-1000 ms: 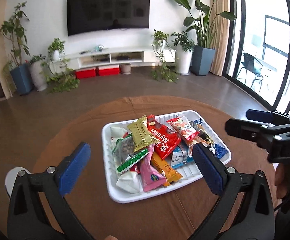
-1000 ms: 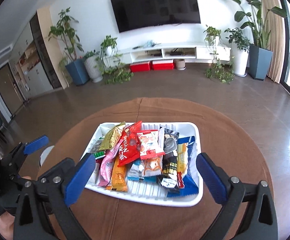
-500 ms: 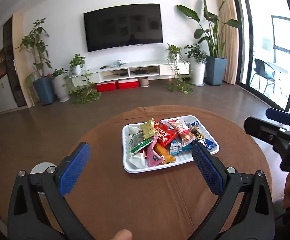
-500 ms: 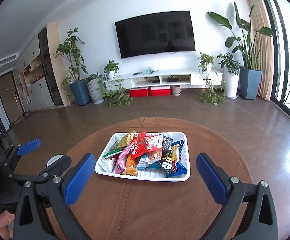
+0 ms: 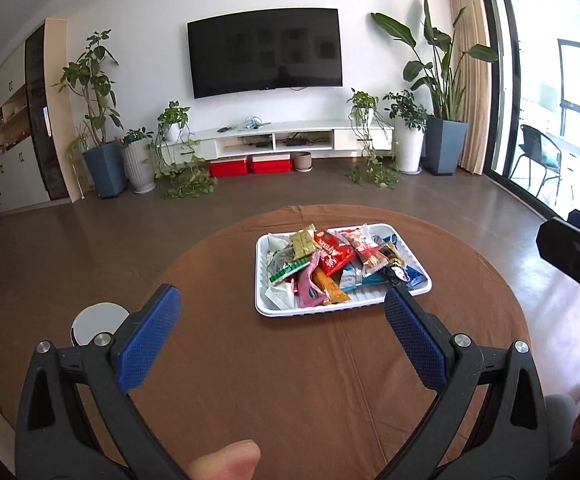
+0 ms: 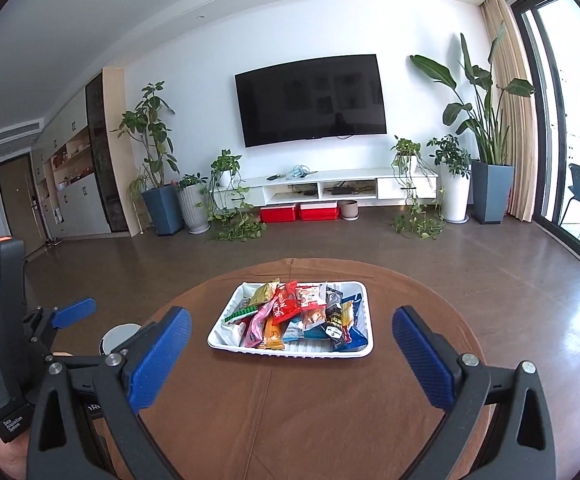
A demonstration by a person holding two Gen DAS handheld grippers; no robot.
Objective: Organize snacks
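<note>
A white ribbed tray (image 5: 374, 301) (image 6: 354, 292) sits on the round table with a brown cloth (image 5: 290, 368) (image 6: 298, 400). Several snack packets are piled in it: a red packet (image 5: 332, 254) (image 6: 284, 308), a gold one (image 5: 304, 243), a pink one (image 5: 307, 289) (image 6: 256, 326), an orange bar (image 5: 332, 290) (image 6: 272, 332) and blue ones (image 5: 410, 278) (image 6: 352, 336). My left gripper (image 5: 282, 332) is open, held back from the tray's near edge with nothing between its blue pads. My right gripper (image 6: 292, 350) is open too, empty, well short of the tray.
A white round object (image 5: 98, 320) (image 6: 124, 336) lies past the table's left side. The right gripper's tip (image 5: 570, 248) shows at the left view's right edge; the left gripper (image 6: 72, 312) at the right view's left. Potted plants, a TV and a low cabinet line the far wall.
Both grippers have drawn back and up from the tray, which now looks smaller and farther away. Both stay open. The packets have not moved.
</note>
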